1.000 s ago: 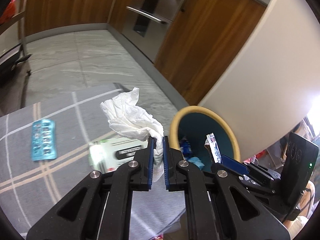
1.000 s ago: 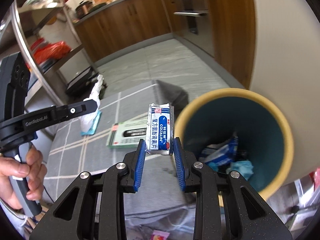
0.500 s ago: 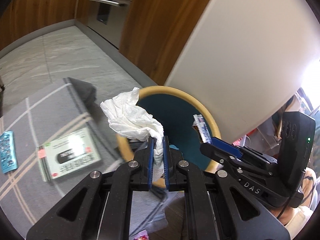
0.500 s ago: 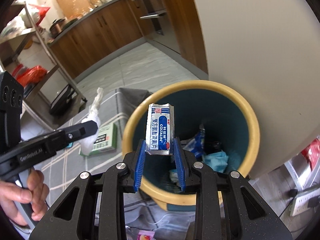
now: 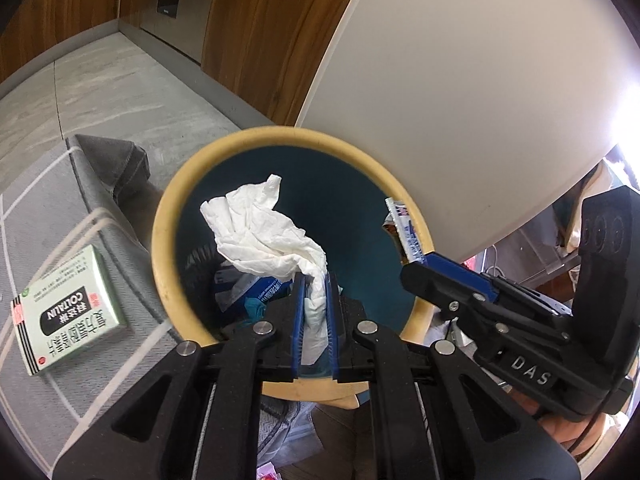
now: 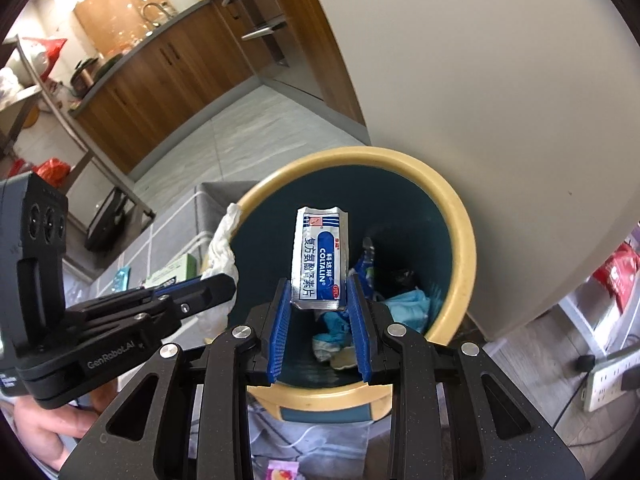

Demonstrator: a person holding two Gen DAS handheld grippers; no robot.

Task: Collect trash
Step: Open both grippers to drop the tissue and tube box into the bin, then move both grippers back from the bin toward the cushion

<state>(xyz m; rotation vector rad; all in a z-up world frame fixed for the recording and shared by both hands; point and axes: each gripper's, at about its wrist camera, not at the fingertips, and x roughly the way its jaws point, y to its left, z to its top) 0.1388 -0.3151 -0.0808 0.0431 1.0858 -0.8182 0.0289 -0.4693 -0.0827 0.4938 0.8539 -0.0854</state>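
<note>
My left gripper (image 5: 315, 280) is shut on a crumpled white tissue (image 5: 260, 232) and holds it over the mouth of the teal bin with a yellow rim (image 5: 160, 240). My right gripper (image 6: 319, 286) is shut on a blue-and-white medicine sachet (image 6: 319, 256), upright above the same bin (image 6: 464, 240). The bin holds blue and white trash (image 6: 404, 304). The right gripper also shows in the left wrist view (image 5: 424, 264) at the bin's right rim; the left gripper shows in the right wrist view (image 6: 216, 284) at its left rim.
A green-and-white medicine box (image 5: 64, 312) lies on the grey checked cloth (image 5: 44, 208) left of the bin. A white wall panel (image 5: 460, 80) stands just behind the bin. Wooden cabinets (image 5: 256, 20) and grey floor lie beyond. A power strip (image 6: 608, 376) lies at the right.
Both grippers have moved from over the cloth to above the bin's mouth, each still holding its item. The bin now fills the middle of both views.
</note>
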